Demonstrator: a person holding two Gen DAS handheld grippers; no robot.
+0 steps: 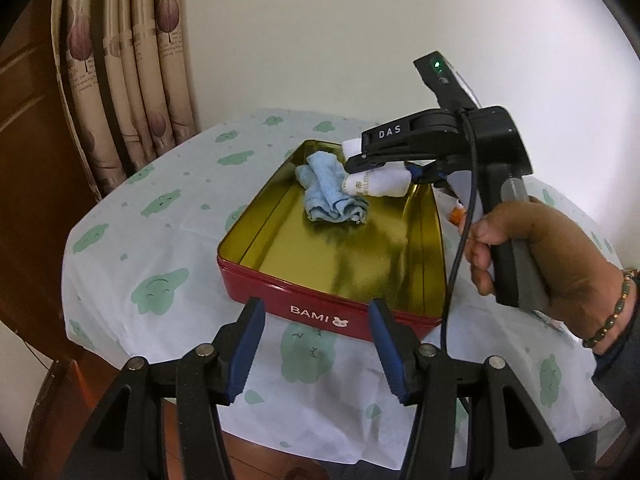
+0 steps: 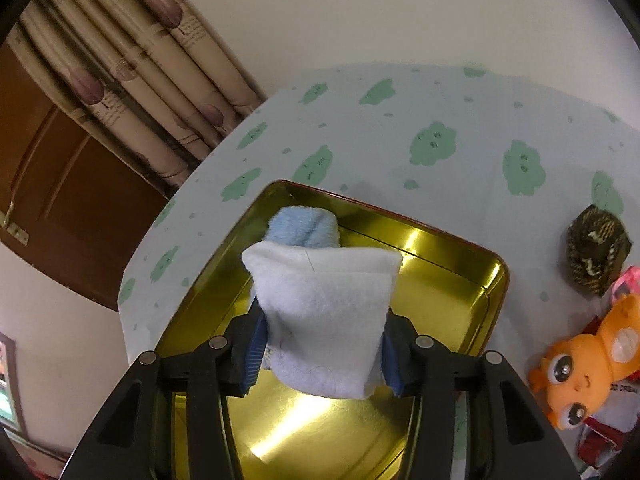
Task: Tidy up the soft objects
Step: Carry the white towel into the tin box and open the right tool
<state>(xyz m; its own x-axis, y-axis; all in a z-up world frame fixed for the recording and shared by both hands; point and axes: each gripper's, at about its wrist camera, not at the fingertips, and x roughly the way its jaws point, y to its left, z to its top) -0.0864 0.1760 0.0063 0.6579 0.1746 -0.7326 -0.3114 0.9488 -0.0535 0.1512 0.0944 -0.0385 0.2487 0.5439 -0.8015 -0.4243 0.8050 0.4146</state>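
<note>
A red tin (image 1: 320, 308) with a gold inside stands on the table; it also shows in the right wrist view (image 2: 472, 264). A rolled light blue cloth (image 1: 332, 188) lies at its far end, also seen in the right wrist view (image 2: 304, 228). My right gripper (image 2: 324, 354) is shut on a white cloth (image 2: 324, 312) and holds it over the tin, next to the blue cloth. In the left wrist view the right gripper (image 1: 360, 160) and the white cloth (image 1: 384, 182) show above the tin's far end. My left gripper (image 1: 316, 344) is open and empty, just in front of the tin's near wall.
The table wears a white cover with green cloud prints (image 1: 160, 240). An orange plush toy (image 2: 580, 368), a dark patterned object (image 2: 596, 248) and a pink item (image 2: 628, 280) lie to the right of the tin. Curtains (image 1: 128, 60) and a brown door (image 2: 60, 184) stand behind on the left.
</note>
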